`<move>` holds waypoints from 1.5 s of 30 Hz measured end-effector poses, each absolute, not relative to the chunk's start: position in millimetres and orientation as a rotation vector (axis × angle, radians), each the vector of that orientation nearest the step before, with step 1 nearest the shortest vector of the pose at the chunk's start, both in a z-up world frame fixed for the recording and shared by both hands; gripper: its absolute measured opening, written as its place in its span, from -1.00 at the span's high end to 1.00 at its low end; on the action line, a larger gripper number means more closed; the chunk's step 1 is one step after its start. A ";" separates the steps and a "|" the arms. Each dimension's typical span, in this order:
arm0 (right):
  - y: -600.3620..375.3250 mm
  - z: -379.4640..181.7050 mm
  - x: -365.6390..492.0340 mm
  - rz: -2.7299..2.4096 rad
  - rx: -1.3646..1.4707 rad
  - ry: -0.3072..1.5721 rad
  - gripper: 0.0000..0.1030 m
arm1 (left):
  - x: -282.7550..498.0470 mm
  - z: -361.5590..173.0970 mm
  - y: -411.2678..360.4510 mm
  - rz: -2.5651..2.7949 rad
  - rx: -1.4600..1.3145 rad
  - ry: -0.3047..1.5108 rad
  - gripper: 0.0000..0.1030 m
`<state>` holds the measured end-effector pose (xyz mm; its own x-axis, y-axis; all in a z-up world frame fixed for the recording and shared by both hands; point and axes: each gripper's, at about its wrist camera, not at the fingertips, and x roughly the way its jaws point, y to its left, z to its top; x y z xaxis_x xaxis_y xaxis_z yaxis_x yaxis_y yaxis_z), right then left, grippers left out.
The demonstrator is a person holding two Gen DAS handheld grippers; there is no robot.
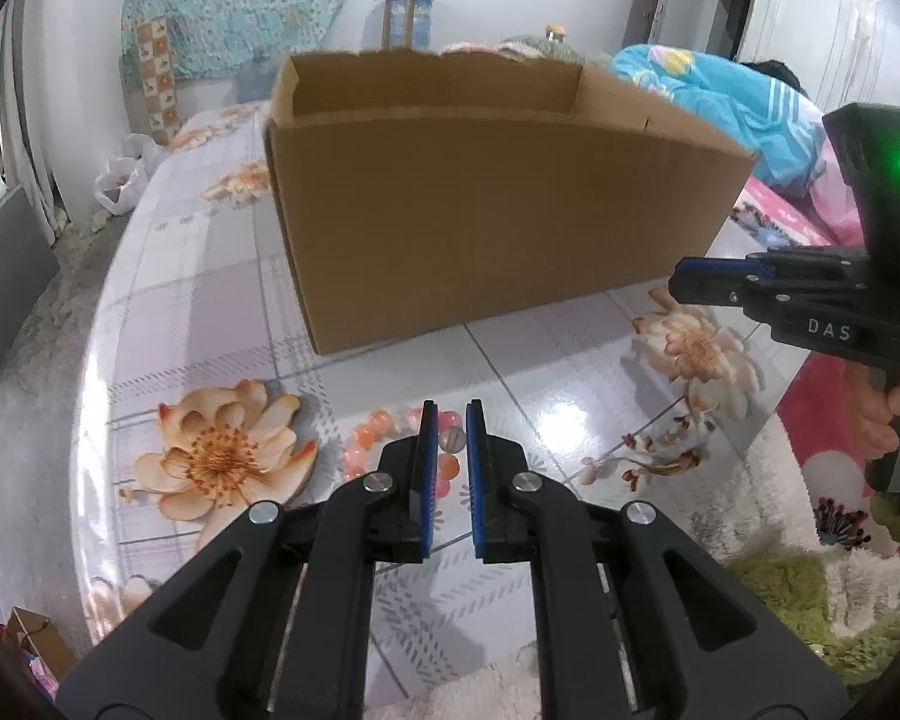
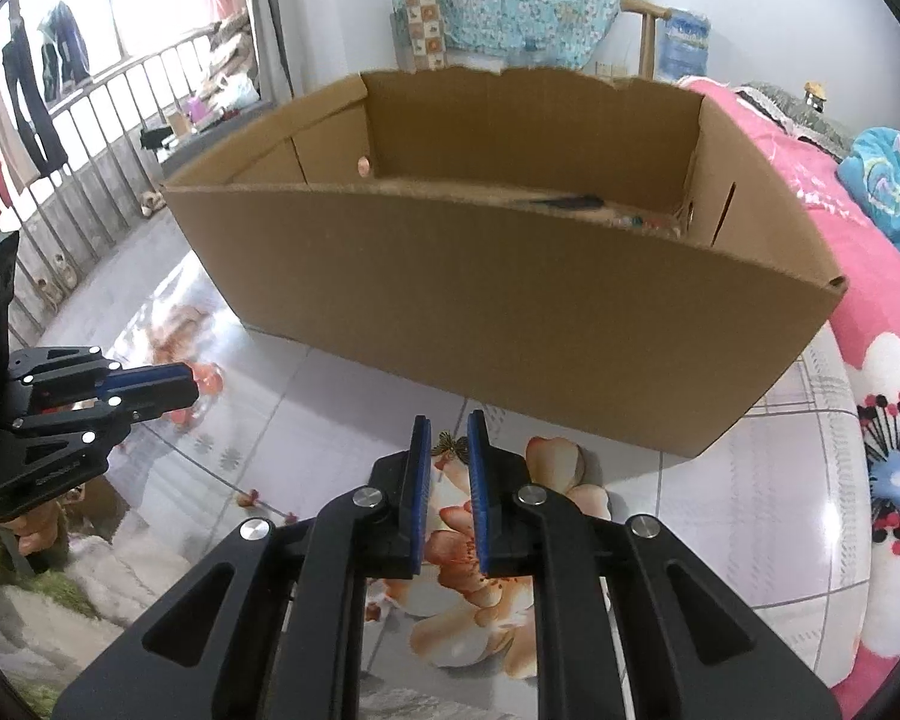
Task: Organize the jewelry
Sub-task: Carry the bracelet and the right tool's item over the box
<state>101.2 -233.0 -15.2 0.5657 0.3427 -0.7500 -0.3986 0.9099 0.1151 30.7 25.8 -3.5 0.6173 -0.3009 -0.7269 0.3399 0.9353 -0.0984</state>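
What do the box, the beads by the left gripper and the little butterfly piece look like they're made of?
Box: plain brown corrugated cardboard, matte, torn top edge. Beads: pink and orange, glossy, partly translucent, so glass or plastic. Butterfly: dark bronze-toned, likely metal; too small to confirm.

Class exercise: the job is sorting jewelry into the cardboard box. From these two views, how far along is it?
Partly done, it seems. A few small pieces already lie in the cardboard box, near its right end. In hand: the right hand-held gripper pinches a small butterfly-shaped piece, and the left hand-held gripper is closed on a pink bead bracelet. Left to do: both pieces are still outside the box.
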 end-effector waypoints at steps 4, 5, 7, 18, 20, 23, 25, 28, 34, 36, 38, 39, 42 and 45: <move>-235.9 -2.6 95.5 0.449 -0.049 0.828 0.76 | 21.4 12.4 31.9 -0.351 0.042 0.791 0.84; -235.1 0.8 94.5 0.453 -0.043 0.818 0.76 | 20.8 15.5 33.7 -0.349 0.038 0.785 0.84; -236.3 8.1 92.2 0.460 -0.032 0.796 0.76 | 17.5 24.4 37.6 -0.340 0.023 0.766 0.84; -236.8 40.2 89.1 0.518 -0.003 0.714 0.76 | 4.3 59.8 43.9 -0.302 0.002 0.667 0.84; -235.7 47.2 90.3 0.531 -0.001 0.699 0.76 | 0.3 66.8 44.8 -0.300 -0.006 0.641 0.84; -235.2 56.1 90.2 0.549 0.008 0.683 0.76 | -4.9 77.5 44.9 -0.299 -0.009 0.603 0.84; -235.1 61.6 90.0 0.557 0.015 0.670 0.76 | -7.4 84.6 44.3 -0.308 -0.012 0.582 0.84; -235.5 69.6 89.0 0.569 0.030 0.653 0.76 | -10.1 96.0 43.0 -0.315 -0.012 0.558 0.84; -238.1 87.5 89.8 0.578 0.032 0.603 0.76 | -12.7 123.6 45.7 -0.343 -0.028 0.500 0.84; -239.9 96.3 91.3 0.583 0.033 0.576 0.76 | -10.7 135.1 46.2 -0.346 -0.023 0.478 0.84; -241.3 104.1 92.9 0.594 0.041 0.556 0.76 | -7.8 143.4 47.4 -0.350 -0.020 0.459 0.84; -241.3 106.9 94.1 0.595 0.042 0.548 0.76 | -5.5 150.1 48.5 -0.354 -0.023 0.445 0.84; -242.9 117.4 99.0 0.602 0.049 0.525 0.76 | 1.4 164.3 50.4 -0.365 -0.023 0.420 0.84; -244.6 124.1 106.4 0.612 0.064 0.517 0.76 | 10.4 178.0 49.2 -0.366 -0.006 0.391 0.84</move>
<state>106.4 -244.6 124.1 0.6961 0.5638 -0.4446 -0.5324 0.8208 0.2073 10.4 49.2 178.0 0.8600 -0.3497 -0.3715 0.3474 0.9347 -0.0757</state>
